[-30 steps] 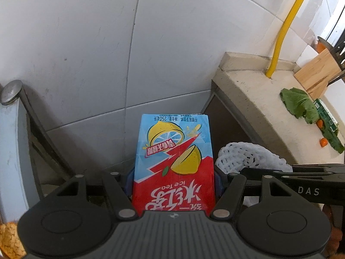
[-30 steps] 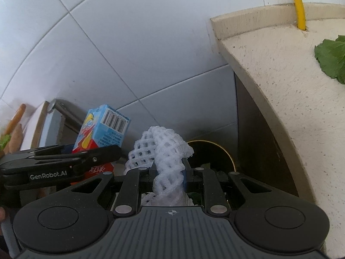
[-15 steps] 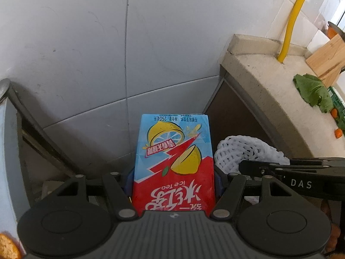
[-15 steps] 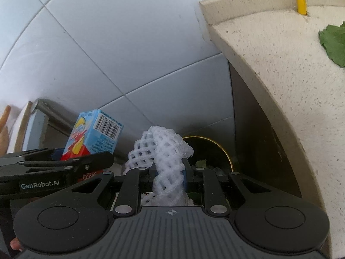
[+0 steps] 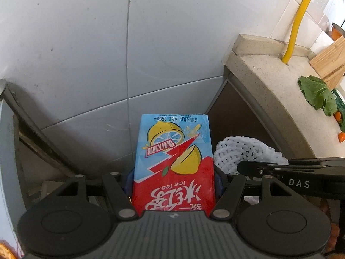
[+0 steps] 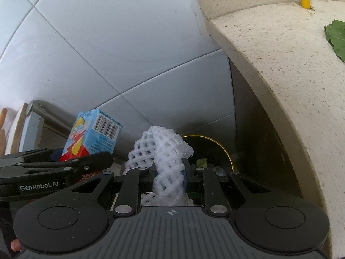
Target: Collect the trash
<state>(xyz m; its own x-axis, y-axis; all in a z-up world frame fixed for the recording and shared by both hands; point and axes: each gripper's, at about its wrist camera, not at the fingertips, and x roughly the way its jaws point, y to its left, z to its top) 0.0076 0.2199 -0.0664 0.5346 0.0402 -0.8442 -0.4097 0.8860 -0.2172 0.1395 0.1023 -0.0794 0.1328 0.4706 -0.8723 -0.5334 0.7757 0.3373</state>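
My left gripper [image 5: 173,179] is shut on a blue and red iced tea carton [image 5: 173,157], held upright between its jaws; the carton also shows in the right wrist view [image 6: 92,138]. My right gripper [image 6: 169,170] is shut on a white foam fruit net [image 6: 163,157], which also shows in the left wrist view [image 5: 243,153]. Both grippers hang side by side over the gap beside the counter. Below the net a dark trash bin with a gold rim [image 6: 226,155] holds some scraps.
A speckled stone counter [image 6: 280,64] rises on the right, with green leaves [image 5: 319,95], carrot bits [image 5: 341,137], a wooden board [image 5: 330,62] and a yellow pipe [image 5: 299,19]. A white tiled wall [image 5: 107,43] is close ahead. A metal-edged unit [image 5: 8,116] stands left.
Both grippers have moved lower and further left of the counter, keeping hold of the carton and the net. The bin shows more in the right wrist view.
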